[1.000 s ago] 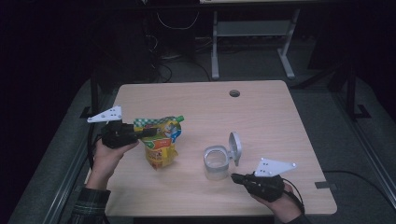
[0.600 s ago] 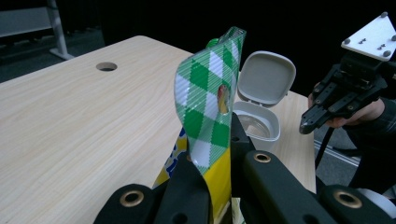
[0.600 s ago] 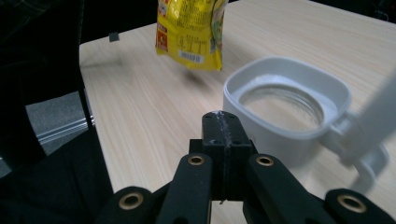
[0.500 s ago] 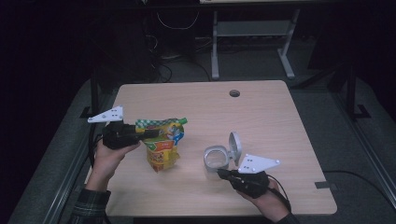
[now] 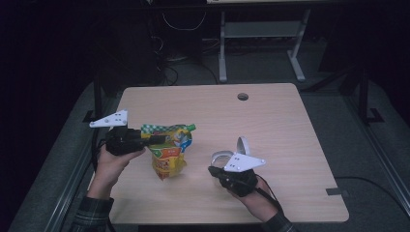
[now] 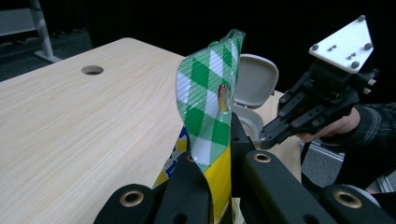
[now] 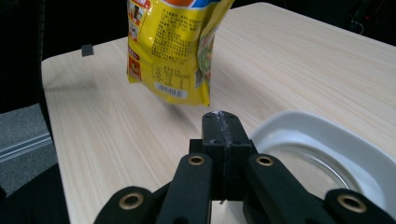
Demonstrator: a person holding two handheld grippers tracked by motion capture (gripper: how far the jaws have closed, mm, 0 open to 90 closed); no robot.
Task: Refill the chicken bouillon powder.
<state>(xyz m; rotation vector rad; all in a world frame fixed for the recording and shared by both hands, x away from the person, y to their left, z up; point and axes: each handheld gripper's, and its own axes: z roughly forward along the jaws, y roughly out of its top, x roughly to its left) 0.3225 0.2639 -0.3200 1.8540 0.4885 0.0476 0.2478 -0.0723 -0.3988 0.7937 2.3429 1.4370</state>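
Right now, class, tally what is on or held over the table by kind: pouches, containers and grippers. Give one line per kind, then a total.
Pouches: 1, the yellow snack pouch, held by its green checked top.
Containers: 1, the white container with its lid open.
Grippers: 2, the left gripper and the right gripper.
Total: 4

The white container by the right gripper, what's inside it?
The white container, lid flipped up, shows a clear glassy bottom with nothing in it; the right gripper hides its near part.
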